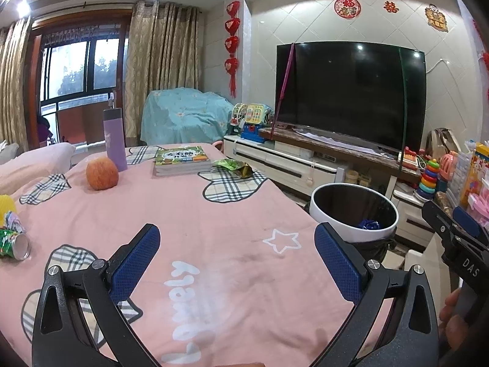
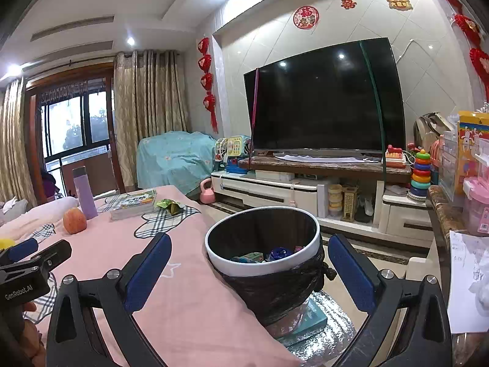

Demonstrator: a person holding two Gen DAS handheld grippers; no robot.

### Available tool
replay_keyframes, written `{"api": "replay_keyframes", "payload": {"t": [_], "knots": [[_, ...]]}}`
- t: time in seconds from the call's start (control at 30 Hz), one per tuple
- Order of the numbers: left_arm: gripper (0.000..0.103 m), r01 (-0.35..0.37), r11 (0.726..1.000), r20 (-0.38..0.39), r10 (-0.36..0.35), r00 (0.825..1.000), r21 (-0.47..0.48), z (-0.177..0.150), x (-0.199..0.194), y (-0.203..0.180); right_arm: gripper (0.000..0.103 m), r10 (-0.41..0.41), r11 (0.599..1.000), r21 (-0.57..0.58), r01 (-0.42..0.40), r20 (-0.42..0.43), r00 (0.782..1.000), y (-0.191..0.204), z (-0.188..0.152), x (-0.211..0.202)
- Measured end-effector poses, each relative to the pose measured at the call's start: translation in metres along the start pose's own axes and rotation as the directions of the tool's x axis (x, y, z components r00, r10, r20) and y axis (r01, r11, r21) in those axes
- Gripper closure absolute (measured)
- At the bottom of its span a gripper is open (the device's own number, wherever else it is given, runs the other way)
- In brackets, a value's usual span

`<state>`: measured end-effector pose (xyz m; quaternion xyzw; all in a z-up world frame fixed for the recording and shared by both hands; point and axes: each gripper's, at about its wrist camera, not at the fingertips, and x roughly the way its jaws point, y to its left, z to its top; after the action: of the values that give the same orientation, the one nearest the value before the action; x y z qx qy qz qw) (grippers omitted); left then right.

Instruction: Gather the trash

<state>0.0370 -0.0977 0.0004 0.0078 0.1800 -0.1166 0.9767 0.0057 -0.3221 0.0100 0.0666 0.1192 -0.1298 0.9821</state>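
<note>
The right wrist view looks down into a round white trash bin (image 2: 262,244) with a black bag (image 2: 275,287) tied around its outside. Inside the bin, low down, lie a few bits of trash: something blue and shiny (image 2: 279,252), a small greenish box (image 2: 247,257) and a little pink bit. The rest of the bin is dark. The bin stands on the floor just beside the right edge of the tabletop, which wears a pink cloth (image 2: 183,290). The right tongs (image 2: 250,269) are wide apart and hold nothing, with the bin between the two blue pads.

In the left wrist view, the left tongs (image 1: 237,263) are also wide apart and hold nothing, above the near part of the pink cloth. A crumpled green wrapper (image 1: 235,166) lies far across the tabletop, touching the right side of a stack of books (image 1: 181,160). A crushed green can (image 1: 13,241) lies on its side at the left edge, near a yellow thing (image 1: 6,206). An apple (image 1: 101,173) sits just beside a tall purple bottle (image 1: 115,139) with its lid on. The bin shows at the right, beyond the tabletop edge.
</note>
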Motion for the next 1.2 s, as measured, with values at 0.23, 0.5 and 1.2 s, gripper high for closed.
{"api": "replay_keyframes", "payload": {"t": [0.23, 0.5, 1.2], "knots": [[0.000, -0.003, 1.000, 0.012, 0.003, 1.000, 0.007, 0.0010, -0.0035, -0.0019, 0.000, 0.002, 1.000, 0.002, -0.002, -0.001, 1.000, -0.0009, -0.0002, -0.0002], [0.000, -0.011, 1.000, 0.020, 0.011, 1.000, 0.014, 0.0010, -0.0057, -0.0040, 0.000, 0.009, 1.000, 0.017, -0.009, -0.003, 1.000, -0.0002, 0.0008, -0.0021], [0.000, -0.012, 1.000, 0.025, 0.011, 1.000, 0.019, 0.0007, -0.0073, -0.0039, 0.000, 0.021, 0.999, 0.027, -0.021, -0.002, 1.000, 0.0008, 0.0022, -0.0046]]}}
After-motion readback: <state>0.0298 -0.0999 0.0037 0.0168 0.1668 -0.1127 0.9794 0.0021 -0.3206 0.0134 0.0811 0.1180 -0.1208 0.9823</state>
